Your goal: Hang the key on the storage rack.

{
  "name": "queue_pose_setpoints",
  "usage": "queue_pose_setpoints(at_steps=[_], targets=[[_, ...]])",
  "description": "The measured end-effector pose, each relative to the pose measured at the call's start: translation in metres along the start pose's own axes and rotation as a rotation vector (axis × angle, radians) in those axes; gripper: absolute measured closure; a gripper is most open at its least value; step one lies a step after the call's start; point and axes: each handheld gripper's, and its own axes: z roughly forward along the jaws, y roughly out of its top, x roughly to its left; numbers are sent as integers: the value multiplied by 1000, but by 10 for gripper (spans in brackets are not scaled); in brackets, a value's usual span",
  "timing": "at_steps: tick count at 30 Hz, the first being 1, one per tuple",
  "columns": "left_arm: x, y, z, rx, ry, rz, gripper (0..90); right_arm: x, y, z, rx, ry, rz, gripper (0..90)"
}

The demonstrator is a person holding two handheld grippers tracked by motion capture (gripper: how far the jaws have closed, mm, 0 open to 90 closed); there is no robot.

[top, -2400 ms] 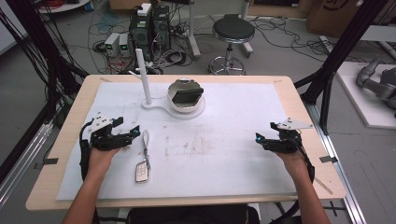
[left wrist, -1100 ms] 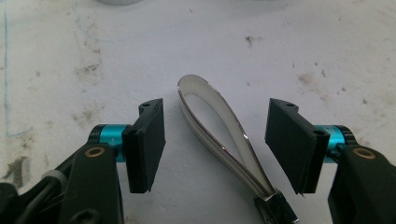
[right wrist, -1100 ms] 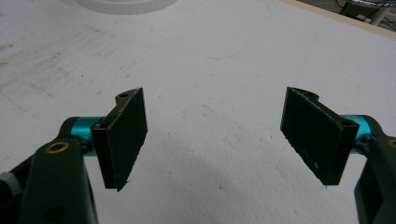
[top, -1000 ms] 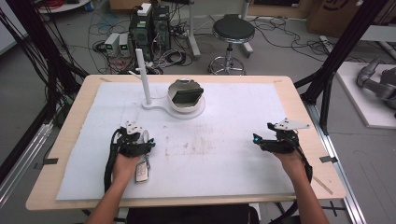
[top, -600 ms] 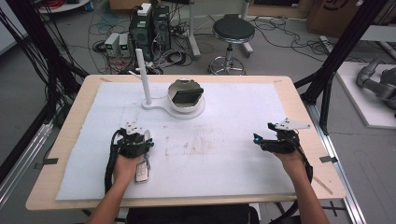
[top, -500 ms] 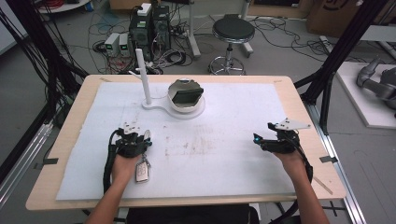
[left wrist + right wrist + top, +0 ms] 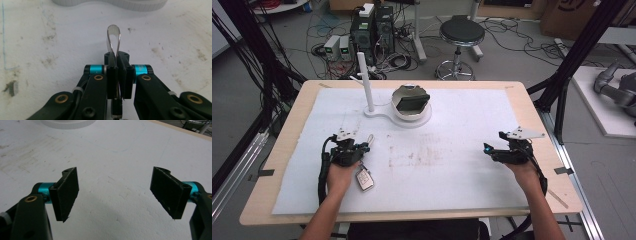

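A small grey key fob (image 7: 364,179) lies on the white mat beside the person's left hand. Its thin silvery strap runs up from it, and the strap's loop (image 7: 113,32) sticks out past the jaws in the left gripper view. My left gripper (image 7: 360,147) (image 7: 117,57) is shut on that strap, low over the mat. Over at the mat's right side, my right gripper (image 7: 488,148) (image 7: 115,185) stands open with nothing between its pads (image 7: 67,190) and bare mat below it.
A white stand with an upright post (image 7: 366,80) and a round base holding a dark tilted dish (image 7: 411,102) sits at the back middle of the mat. The stand's base edge (image 7: 110,2) lies just ahead of the left gripper. A wooden table rim (image 7: 277,150) surrounds the mat.
My left gripper moved right from the mat's left edge to the strap and now pinches it; the fob shifted slightly. The right gripper stayed nearly still.
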Motion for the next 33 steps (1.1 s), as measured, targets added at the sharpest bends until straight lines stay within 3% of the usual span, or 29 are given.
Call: queue_pose_setpoints(at_steps=[8,14,17,19,22,26,28,29,30,32,33], targets=[[2,7,-12,-105,-23,5,864,0,0,-1,-1,-2,1,234],[3,9,-16,-144,-38,9,865,0,0,-1,1,-2,2,234],[4,7,-14,-123,-49,5,864,0,0,0,1,-2,2,234],[1,7,-3,-39,-39,50,863,0,0,0,1,0,2,234],[-6,7,8,19,-8,84,860,1,0,0,1,0,0,234],[-11,8,14,33,8,97,880,2,0,0,2,2,-3,234],[-14,8,15,29,8,96,738,1,0,0,5,1,1,234],[-16,9,16,41,21,103,738,1,0,0,5,1,1,234],[-17,9,18,59,30,113,619,0,0,0,3,0,-3,234],[-19,7,19,60,39,136,591,0,0,0,4,1,-4,234],[-19,7,19,61,40,133,527,0,0,-1,3,3,0,236]])
